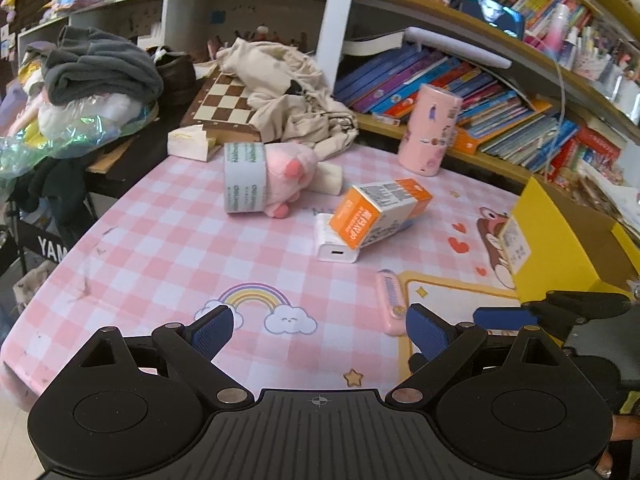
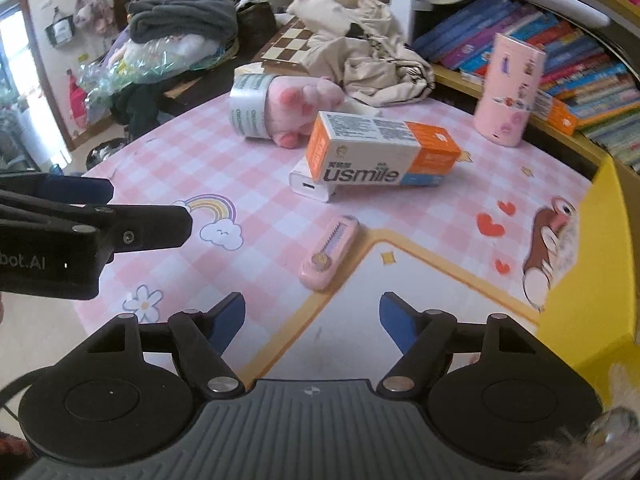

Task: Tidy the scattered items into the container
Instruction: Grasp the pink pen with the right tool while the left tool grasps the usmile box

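I am working between pick-ups: nothing is in either tool, and every scattered item in view is lying on the pink checked tabletop (image 2: 180, 152).

My right tool (image 2: 312, 322) is standing partly open, its blue pads apart with nothing between them. It is hovering over the near edge of the tabletop, pointing down at the small pink oblong case with a comb-like pattern (image 2: 329, 253), which is lying just ahead of it. My left tool (image 1: 319, 334) is also standing open and empty, beside the right one.

The yellow box-like container (image 2: 592, 280) is sitting at the right edge of the tabletop, near the pink case. Its inside is hidden from both views, so I cannot tell what it is already holding.

Further in, toward the middle, the orange-and-white toothpaste carton (image 2: 380, 148) is leaning on a white power bank (image 2: 310, 186). Behind them a pink plush toy (image 2: 302, 106) is lying against a roll of printed tape (image 2: 250, 104), and a tall pink printed cylinder (image 2: 510, 96) is standing upright near the far right edge.

In my judgement the pink case is the next target. That calls for lowering the right tool, straddling the case across its narrow width, closing firmly, then lifting clear before swinging right to the container.
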Motion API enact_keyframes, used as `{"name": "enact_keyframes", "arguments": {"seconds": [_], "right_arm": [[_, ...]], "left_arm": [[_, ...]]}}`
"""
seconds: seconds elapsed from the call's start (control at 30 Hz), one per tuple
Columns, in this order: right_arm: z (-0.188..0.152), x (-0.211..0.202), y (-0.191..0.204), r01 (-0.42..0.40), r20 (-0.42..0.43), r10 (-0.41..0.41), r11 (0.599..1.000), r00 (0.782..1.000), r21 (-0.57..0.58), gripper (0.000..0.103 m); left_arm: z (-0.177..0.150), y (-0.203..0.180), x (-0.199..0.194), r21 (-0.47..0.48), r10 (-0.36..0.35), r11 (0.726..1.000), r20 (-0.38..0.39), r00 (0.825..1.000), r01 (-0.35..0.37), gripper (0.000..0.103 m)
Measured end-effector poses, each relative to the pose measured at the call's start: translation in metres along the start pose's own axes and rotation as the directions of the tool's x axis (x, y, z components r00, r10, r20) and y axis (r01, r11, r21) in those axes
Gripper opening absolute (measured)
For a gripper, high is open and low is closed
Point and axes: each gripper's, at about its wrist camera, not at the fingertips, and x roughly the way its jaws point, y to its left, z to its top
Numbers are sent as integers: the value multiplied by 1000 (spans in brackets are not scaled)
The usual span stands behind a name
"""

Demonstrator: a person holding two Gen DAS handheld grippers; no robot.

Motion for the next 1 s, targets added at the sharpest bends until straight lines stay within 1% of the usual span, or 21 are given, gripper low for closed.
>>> {"name": "enact_keyframes", "arguments": {"seconds": [0.1, 0.23, 0.4, 0.47, 0.5, 0.53, 0.6, 0.63, 0.73, 0.8, 0.87, 1.0], "right_arm": [[8, 14, -2, -8, -6, 7, 1000, 1000, -27, 65], [19, 33, -10, -19, -20, 19, 1000, 1000, 0, 62], [29, 52, -17, -25, -31, 26, 999, 999, 43, 57], [32, 58, -20, -30, -39, 32, 998, 999, 50, 55], [32, 61, -21, -32, -44, 35, 998, 998, 53, 53], [33, 64, -23, -35, -50, 37, 998, 998, 56, 52], [34, 69, -26, -42, -64, 46, 997, 997, 65, 45], [34, 71, -28, -45, -67, 50, 997, 996, 68, 44], [37, 73, -34, -48, -60, 51, 997, 997, 61, 36], [38, 73, -37, -47, -58, 50, 997, 997, 59, 26], [37, 72, -40, -50, -60, 53, 997, 997, 58, 24], [34, 67, -48, -53, -70, 58, 997, 996, 62, 24]], "left_arm": [[6, -1, 10, -2, 14, 1000, -1, 1000, -14, 95], [17, -8, 23, 24, 19, 1000, -4, 1000, -19, 95], [29, -20, 41, 101, -1, 995, -14, 1000, 3, 95], [34, -25, 49, 135, -11, 991, -23, 1000, 14, 99], [37, -27, 53, 153, -15, 988, -26, 1000, 18, 100], [39, -30, 56, 173, -18, 985, -26, 1000, 22, 100], [44, -34, 63, 211, -27, 977, -28, 999, 32, 100], [46, -36, 67, 232, -33, 972, -30, 999, 39, 100], [53, -42, 78, 285, -41, 957, -44, 998, 52, 100], [57, -47, 86, 313, -44, 948, -54, 998, 58, 100], [61, -51, 94, 334, -52, 940, -60, 997, 69, 100], [69, -61, 110, 386, -59, 919, -64, 996, 80, 100]]}}
